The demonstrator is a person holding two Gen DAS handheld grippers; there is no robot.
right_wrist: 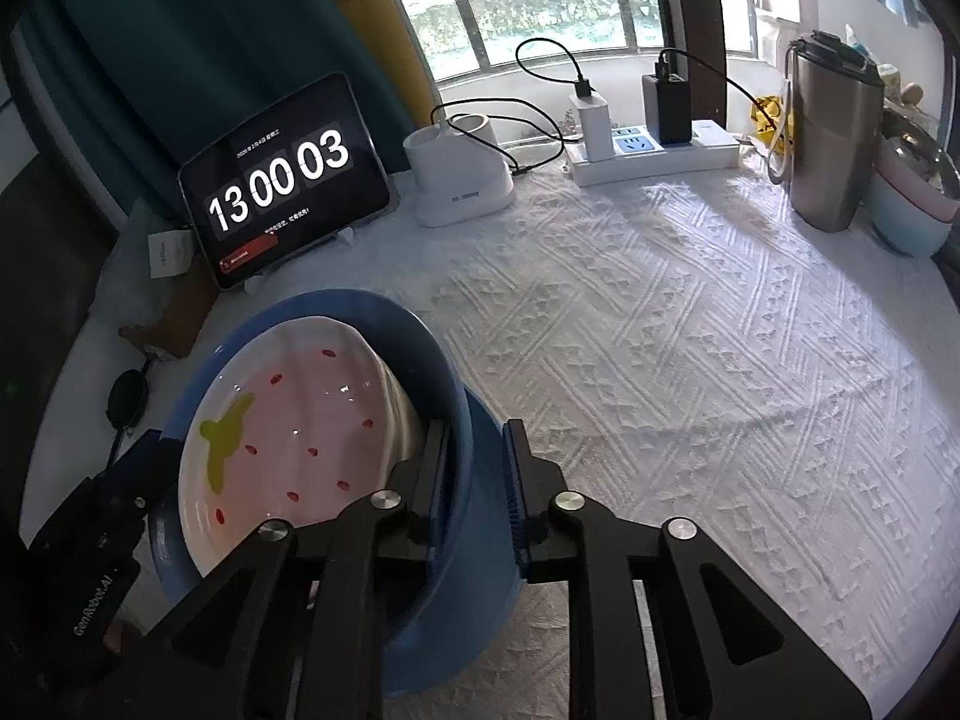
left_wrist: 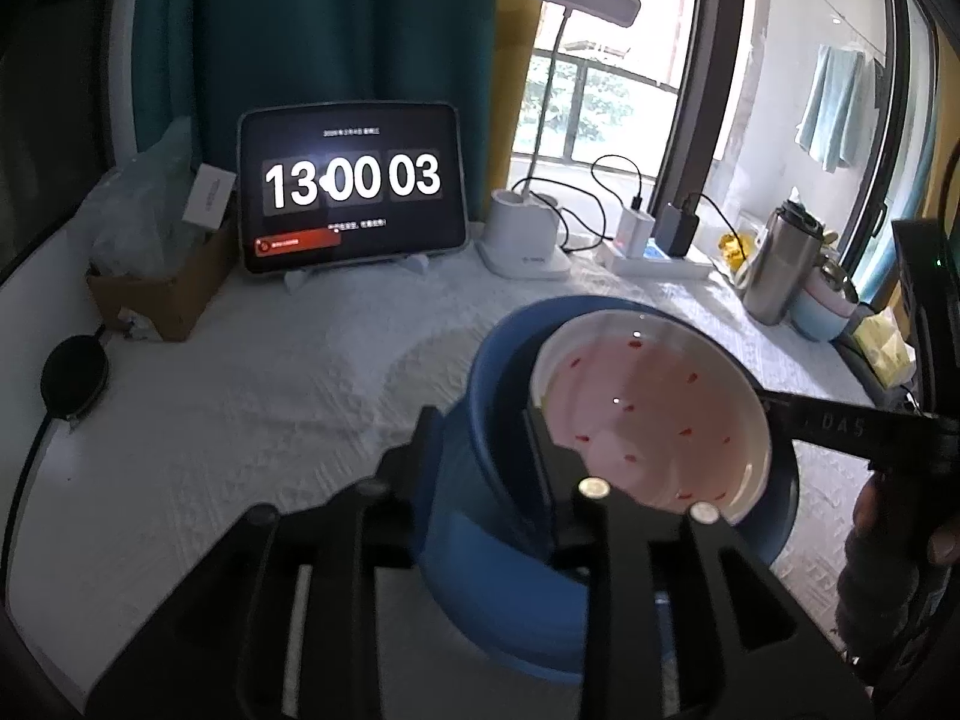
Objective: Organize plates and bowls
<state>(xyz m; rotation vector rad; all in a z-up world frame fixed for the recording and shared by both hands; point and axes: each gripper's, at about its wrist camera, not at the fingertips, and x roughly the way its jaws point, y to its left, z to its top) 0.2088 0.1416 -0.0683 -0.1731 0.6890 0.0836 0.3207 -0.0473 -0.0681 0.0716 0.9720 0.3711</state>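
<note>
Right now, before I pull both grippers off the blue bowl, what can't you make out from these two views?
- Underside of the strawberry plate: both views, hidden inside the blue bowl.
- Bowl's foot on the tablecloth: gripper frames cover it.
- Left gripper pad contact on the rim: left wrist view, too dark.
- Small text on the tablet: too small.

Readable text on the tablet and the two grippers

The black-framed tablet propped on a clear stand shows "13 00 03" in large white flip-clock digits; the small lines above and below them and the red bar's label are too small to read. The black right gripper bears pale letters "DAS". The black left gripper is printed "GenRobot.AI".
</note>
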